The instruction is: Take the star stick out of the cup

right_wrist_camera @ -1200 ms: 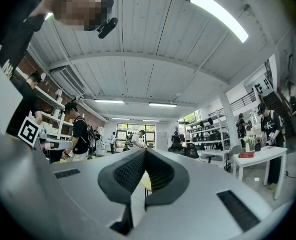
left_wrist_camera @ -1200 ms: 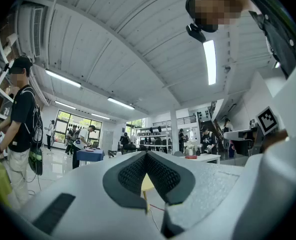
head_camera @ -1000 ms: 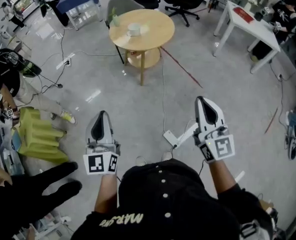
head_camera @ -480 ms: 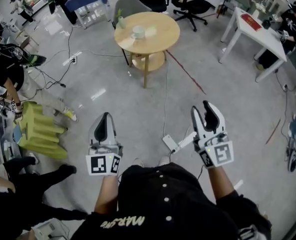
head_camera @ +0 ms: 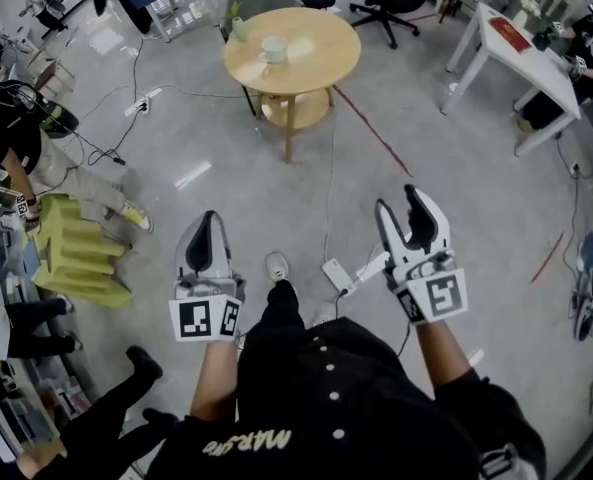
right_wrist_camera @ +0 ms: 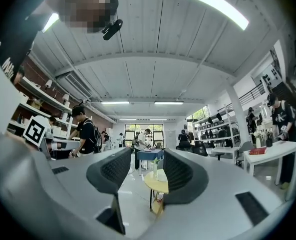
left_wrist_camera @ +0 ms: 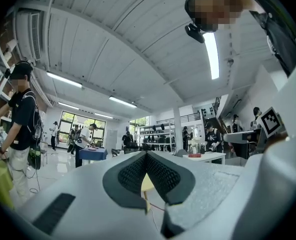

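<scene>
Right tool [head_camera: 397, 201], shut before, just opened, empty.

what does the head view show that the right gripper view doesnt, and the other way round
Only the head view: the white power strip on the grey floor and the yellow-green ridged block at the left.
Only the right gripper view: the white ribbed ceiling, its long strip lights and the far windows.
Both: the round wooden table ahead, and the right gripper, whose jaws have just been opening and stand apart with nothing between them.
</scene>
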`<action>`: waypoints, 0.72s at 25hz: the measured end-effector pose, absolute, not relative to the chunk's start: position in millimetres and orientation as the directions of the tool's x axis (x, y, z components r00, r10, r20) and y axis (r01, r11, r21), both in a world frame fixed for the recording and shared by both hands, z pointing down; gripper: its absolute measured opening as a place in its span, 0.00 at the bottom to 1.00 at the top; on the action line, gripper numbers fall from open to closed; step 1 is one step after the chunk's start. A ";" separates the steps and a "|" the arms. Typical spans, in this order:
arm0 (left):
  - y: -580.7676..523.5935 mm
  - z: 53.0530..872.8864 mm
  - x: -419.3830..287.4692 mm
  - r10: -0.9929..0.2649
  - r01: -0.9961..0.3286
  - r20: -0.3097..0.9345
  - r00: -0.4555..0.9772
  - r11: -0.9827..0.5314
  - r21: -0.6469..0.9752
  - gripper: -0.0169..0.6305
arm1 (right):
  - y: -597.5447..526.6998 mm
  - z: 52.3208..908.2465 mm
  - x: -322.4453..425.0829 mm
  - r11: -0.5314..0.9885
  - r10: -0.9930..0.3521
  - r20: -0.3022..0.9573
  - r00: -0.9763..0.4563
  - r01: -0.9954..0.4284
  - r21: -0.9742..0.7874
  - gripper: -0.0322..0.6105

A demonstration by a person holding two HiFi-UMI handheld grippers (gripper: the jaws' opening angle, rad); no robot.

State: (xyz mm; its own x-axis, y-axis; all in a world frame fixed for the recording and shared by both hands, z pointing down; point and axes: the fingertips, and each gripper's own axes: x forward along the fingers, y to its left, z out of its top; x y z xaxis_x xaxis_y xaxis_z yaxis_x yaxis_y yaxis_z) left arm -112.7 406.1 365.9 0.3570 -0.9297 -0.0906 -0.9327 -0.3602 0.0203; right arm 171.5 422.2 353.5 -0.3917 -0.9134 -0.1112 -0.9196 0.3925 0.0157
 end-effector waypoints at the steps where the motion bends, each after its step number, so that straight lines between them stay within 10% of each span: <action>1: 398.3 368.3 -113.2 -0.930 -0.932 -0.089 0.358 -0.361 0.022 0.02 | 415.7 355.1 170.5 0.391 -0.914 -0.112 -0.391 -0.920 0.017 0.36; 18: 207.6 366.8 -174.0 -0.908 -0.912 -0.143 0.393 -0.405 0.066 0.02 | 237.4 346.5 107.4 0.326 -0.938 -0.122 -0.325 -0.945 0.009 0.34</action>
